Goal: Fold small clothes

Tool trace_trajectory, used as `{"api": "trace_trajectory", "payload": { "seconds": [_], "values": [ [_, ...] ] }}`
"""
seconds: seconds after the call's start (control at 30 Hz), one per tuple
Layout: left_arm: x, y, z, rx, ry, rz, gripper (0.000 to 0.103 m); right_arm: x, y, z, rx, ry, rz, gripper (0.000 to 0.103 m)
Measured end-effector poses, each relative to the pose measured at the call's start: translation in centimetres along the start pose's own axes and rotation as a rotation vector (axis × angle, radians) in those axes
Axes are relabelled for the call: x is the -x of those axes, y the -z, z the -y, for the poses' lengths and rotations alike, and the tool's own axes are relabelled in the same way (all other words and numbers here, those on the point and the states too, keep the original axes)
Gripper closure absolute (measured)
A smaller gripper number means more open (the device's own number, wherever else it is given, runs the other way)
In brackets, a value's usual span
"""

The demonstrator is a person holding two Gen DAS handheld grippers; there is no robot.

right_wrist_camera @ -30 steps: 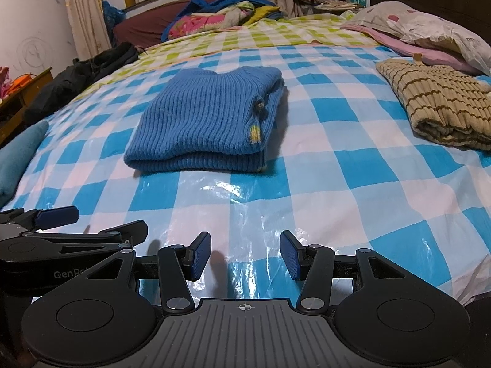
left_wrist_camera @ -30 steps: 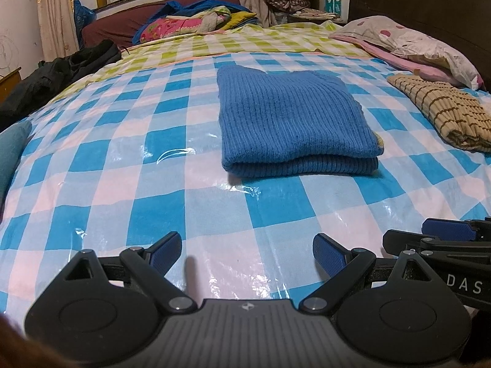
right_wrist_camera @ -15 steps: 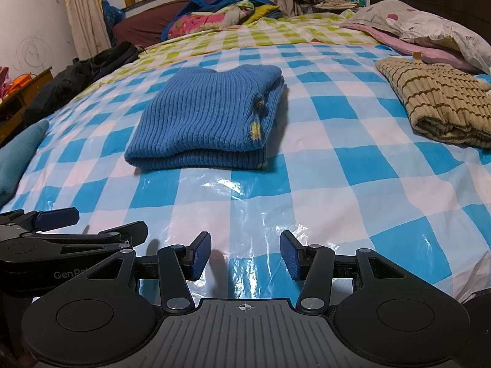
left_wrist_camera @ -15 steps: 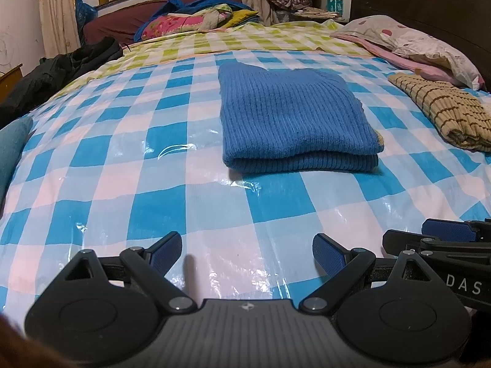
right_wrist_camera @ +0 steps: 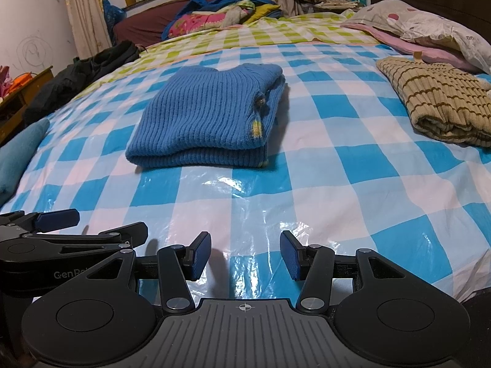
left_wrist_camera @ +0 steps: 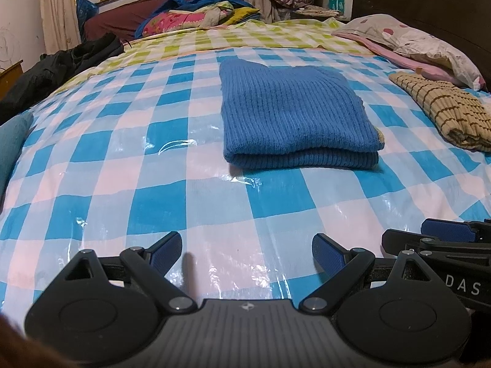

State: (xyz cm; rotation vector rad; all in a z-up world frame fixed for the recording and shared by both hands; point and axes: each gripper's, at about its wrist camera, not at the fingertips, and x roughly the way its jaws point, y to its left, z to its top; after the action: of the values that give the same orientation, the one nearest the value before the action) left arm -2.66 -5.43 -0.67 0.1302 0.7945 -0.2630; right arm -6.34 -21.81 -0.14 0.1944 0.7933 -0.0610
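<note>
A blue knitted sweater lies folded into a flat rectangle on the blue-and-white checked plastic sheet that covers the bed; it also shows in the right wrist view. My left gripper is open and empty, low over the sheet, well short of the sweater. My right gripper is open and empty, close beside the left one, also short of the sweater. Each gripper shows at the edge of the other's view.
A folded beige striped garment lies at the right. Pillows sit behind it. A dark jacket and a teal cushion lie at the left. A heap of bright clothes sits at the far end.
Both grippers stay open and almost still. The views have shifted very slightly; the sweater has not moved.
</note>
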Motion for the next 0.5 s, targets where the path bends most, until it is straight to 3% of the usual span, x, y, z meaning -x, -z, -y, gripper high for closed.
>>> {"api": "trace_trajectory", "payload": {
  "seconds": [0.5],
  "values": [
    [0.03, -0.10, -0.05, 0.002, -0.003, -0.002, 0.007, 0.02, 0.05, -0.02, 0.001, 0.001, -0.001, 0.053]
  ]
}}
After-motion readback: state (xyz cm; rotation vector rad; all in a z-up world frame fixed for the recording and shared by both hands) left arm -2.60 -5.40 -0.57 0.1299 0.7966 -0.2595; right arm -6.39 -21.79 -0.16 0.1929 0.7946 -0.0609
